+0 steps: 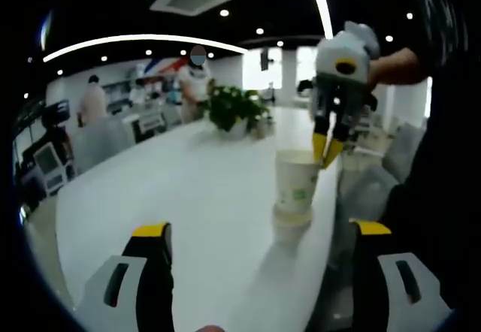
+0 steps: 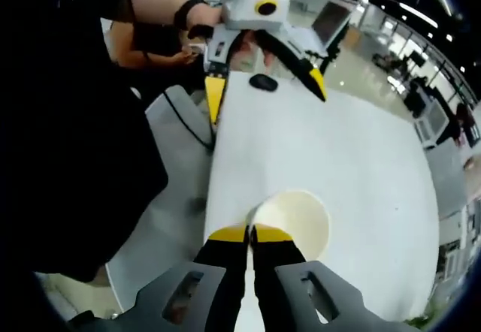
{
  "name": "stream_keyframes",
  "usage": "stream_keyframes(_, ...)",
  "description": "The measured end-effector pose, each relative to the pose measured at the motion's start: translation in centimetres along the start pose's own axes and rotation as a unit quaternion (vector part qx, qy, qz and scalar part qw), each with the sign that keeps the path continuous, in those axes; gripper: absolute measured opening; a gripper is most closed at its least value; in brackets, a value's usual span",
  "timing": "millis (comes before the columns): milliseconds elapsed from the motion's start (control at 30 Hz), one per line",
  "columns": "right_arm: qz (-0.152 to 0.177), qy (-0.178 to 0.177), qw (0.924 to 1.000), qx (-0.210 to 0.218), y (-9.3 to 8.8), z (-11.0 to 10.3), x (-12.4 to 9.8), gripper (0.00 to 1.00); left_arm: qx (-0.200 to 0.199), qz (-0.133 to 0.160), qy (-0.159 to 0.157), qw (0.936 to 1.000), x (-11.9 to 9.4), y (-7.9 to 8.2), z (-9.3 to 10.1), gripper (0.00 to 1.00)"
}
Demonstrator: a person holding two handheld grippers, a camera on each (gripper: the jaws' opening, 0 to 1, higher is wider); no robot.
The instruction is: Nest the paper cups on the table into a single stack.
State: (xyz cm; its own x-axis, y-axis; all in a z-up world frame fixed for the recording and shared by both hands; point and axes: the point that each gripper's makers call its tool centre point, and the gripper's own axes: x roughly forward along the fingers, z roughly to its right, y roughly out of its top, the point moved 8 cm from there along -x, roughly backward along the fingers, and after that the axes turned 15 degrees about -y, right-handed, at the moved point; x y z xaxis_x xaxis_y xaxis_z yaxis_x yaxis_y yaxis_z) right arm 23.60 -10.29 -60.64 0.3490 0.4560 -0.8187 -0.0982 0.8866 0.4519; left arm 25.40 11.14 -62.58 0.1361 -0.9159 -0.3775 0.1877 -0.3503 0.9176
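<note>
On the white bench (image 1: 188,189), from the left gripper view, my left claw (image 1: 259,234) is hovering with its two yellow-tipped jaws spread wide apart, holding nothing. Ahead of it and to the right, near the bench's edge, the paper cups (image 1: 295,193) are standing as one short stack: an upper cup with a green print is sitting in a lower one whose rim is showing beneath it. My right claw (image 1: 328,150) is reaching down from above, its yellow tips meeting at the upper cup's rim on the far right side. Farther back on the bench, a potted plant (image 1: 234,110) is standing, and people are standing in the room behind it.

From the right gripper view, a person's dark sleeve (image 2: 75,122) is occupying the left. Along the top, my left claw (image 2: 263,88) is hanging over the bench (image 2: 361,144) with its jaws spread, well apart from the cups. A small dark object (image 2: 263,82) is lying on the bench beyond it; I cannot tell what it is. At the bottom centre, my right claw (image 2: 250,233) is pressing its jaws together on the near rim of the top cup (image 2: 297,215), whose open mouth is facing the camera. To the right, the bench is running on toward monitors and chairs.
</note>
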Motion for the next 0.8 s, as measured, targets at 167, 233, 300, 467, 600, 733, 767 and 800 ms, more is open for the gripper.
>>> stream_keyframes(167, -0.006, 0.009, 0.9999, -0.002, -0.5, -0.4, 1.3, 0.00, 0.000, -0.003, -0.002, 1.0000, 0.2, -0.2, 0.5, 0.98)
stream_keyframes(233, -0.011, 0.016, 0.9998, 0.004, -0.8, -0.5, 1.9, 0.00, 0.002, -0.009, -0.001, 1.0000, 0.3, -0.5, 0.6, 0.98)
stream_keyframes(300, -0.013, 0.016, 0.9998, 0.002, -0.9, -0.7, 2.5, 0.00, 0.004, -0.014, 0.001, 0.9999, 0.4, -0.7, 0.6, 0.98)
stream_keyframes(467, -0.020, 0.021, 0.9995, 0.009, -1.2, -0.9, 3.6, 0.00, -0.001, -0.019, -0.007, 0.9998, 0.7, -1.1, 1.1, 0.97)
stream_keyframes(600, -0.024, 0.026, 0.9993, 0.009, -1.5, -1.2, 4.3, 0.00, 0.009, -0.019, -0.006, 0.9998, 0.6, -0.9, 1.3, 0.94)
stream_keyframes(733, -0.028, 0.034, 0.9990, 0.010, -1.8, -1.5, 4.8, 0.00, 0.001, -0.021, -0.002, 0.9998, 0.5, -1.1, 1.2, 0.95)
stream_keyframes(767, -0.027, 0.036, 0.9989, 0.014, -1.8, -1.6, 4.8, 0.00, 0.000, -0.023, -0.002, 0.9997, 0.5, -1.2, 1.2, 0.95)
stream_keyframes(800, -0.025, 0.038, 0.9988, 0.016, -1.8, -1.6, 4.8, 0.00, 0.001, -0.023, -0.003, 0.9997, 0.5, -1.2, 1.3, 0.95)
